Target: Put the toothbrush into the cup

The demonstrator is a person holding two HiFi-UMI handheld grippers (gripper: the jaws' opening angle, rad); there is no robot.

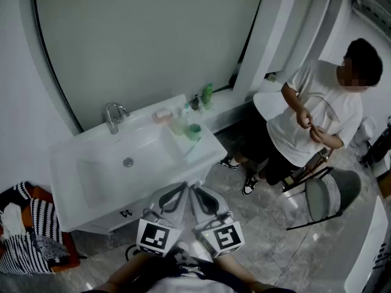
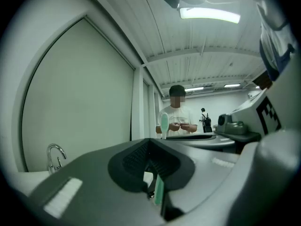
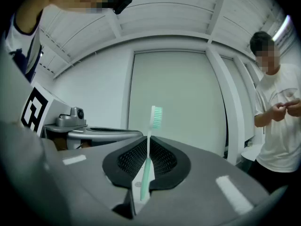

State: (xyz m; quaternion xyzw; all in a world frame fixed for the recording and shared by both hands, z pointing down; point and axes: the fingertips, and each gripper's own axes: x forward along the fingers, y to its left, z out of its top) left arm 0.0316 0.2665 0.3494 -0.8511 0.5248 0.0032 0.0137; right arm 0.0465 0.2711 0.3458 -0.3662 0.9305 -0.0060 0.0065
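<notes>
Between the jaws of the right gripper point(image 3: 148, 160), clamped on its green handle, the toothbrush point(image 3: 155, 117) stands bristles-up. Just beside it, the left gripper point(image 2: 149, 161) has its jaws pressed together. Both are held level before the sink point(image 1: 67, 157), and the cup point(image 1: 193, 131) sits right of the basin.

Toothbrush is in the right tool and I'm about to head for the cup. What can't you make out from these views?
- Head view: the cup is small and dim; its contents are unreadable.
- Right gripper view: the body of the right tool fills the lower frame; no cup shows.
- Head view: the toothbrush clamped in that tool is too small to find.
- Left gripper view: a green sliver at the base of the shut left tool is unidentifiable.
</notes>
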